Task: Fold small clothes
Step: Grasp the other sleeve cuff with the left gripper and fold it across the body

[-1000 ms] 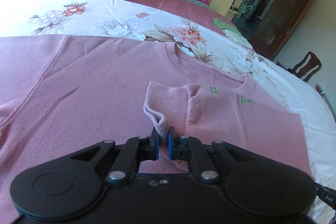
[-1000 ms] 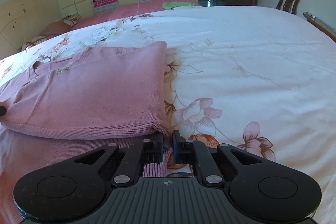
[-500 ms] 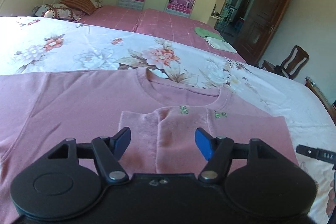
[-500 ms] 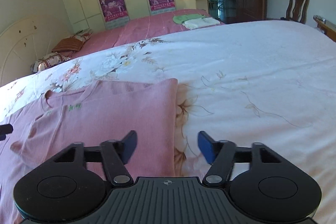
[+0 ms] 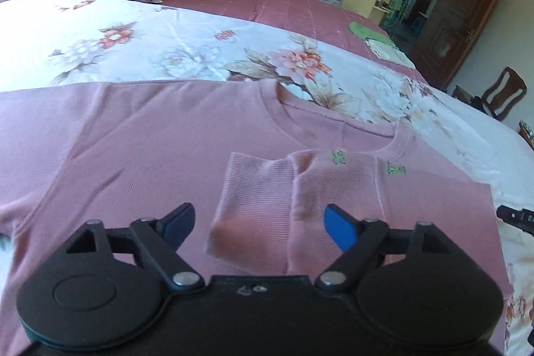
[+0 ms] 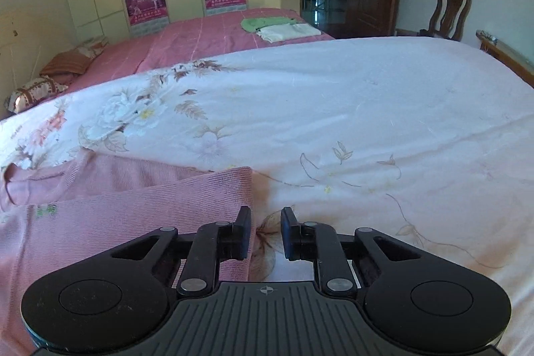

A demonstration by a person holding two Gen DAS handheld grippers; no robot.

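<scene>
Left wrist view: the left claw [image 5: 258,226] gapes wide, empty, above the pink shirt [image 5: 167,139] spread on the bed [image 5: 167,35], its right side folded inward. Right wrist view: the right claw [image 6: 265,231], partly open, holds nothing beside the folded edge [image 6: 245,189]; pinch the opposite side squarely next.

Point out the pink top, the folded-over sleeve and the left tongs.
pink top [image 5: 160,135], left wrist view, chest panel.
folded-over sleeve [image 5: 257,202], left wrist view, ribbed middle.
left tongs [image 5: 258,226], left wrist view, midway between open blue tips.

A bed [image 6: 367,109] with a white floral sheet carries a pink shirt [image 5: 160,135], spread flat.
</scene>
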